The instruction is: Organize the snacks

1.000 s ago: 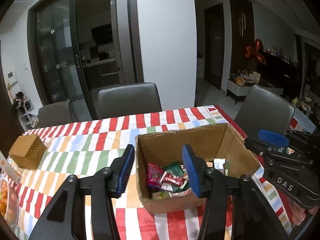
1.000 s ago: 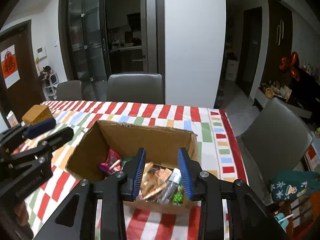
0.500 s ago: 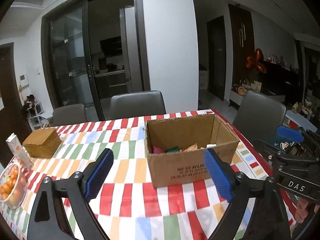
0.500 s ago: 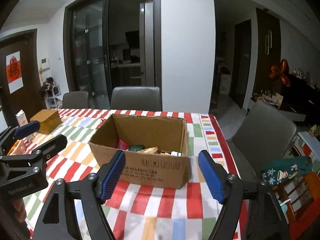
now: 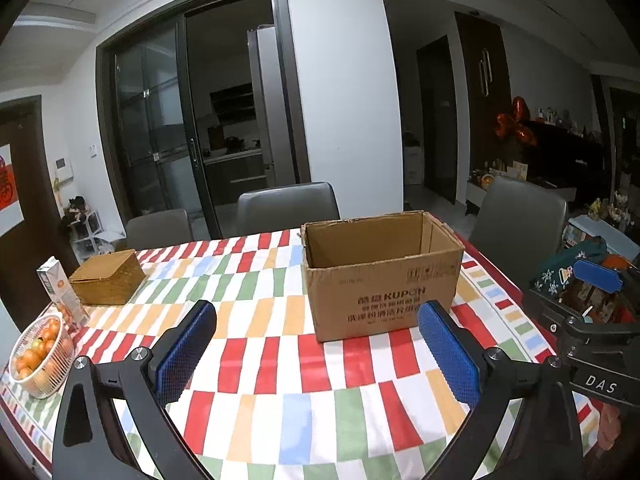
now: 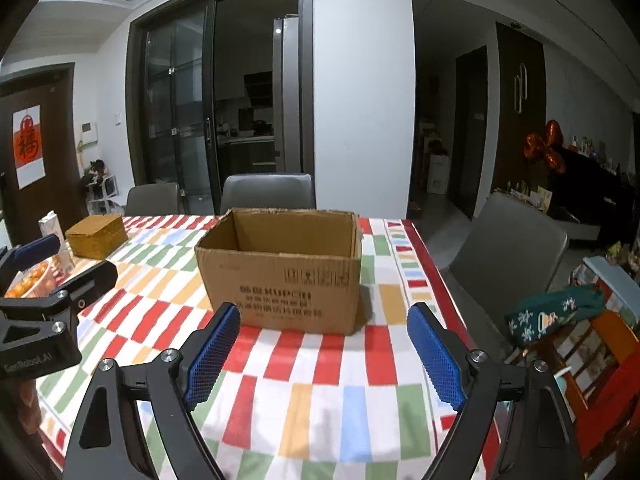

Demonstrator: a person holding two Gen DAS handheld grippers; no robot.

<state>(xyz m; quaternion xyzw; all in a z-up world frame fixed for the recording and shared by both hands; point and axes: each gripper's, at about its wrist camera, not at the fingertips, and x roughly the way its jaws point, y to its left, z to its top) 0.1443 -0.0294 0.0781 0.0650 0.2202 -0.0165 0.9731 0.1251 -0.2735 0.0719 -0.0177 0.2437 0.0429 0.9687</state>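
An open cardboard box (image 5: 384, 280) stands on the striped tablecloth; it also shows in the right wrist view (image 6: 284, 276). From this low angle its contents are hidden. My left gripper (image 5: 316, 356) is wide open and empty, low over the table in front of the box. My right gripper (image 6: 324, 356) is wide open and empty, also in front of the box. Each gripper shows at the edge of the other's view.
A wicker box (image 5: 108, 282), a juice carton (image 5: 60, 292) and a basket of oranges (image 5: 38, 356) stand at the table's left. Grey chairs (image 5: 288, 206) surround the table. A cluttered side table (image 6: 568, 320) stands right of the table edge.
Both grippers have pulled back and down from above the box and opened wide. The snack packets seen inside the box are now out of sight behind its wall.
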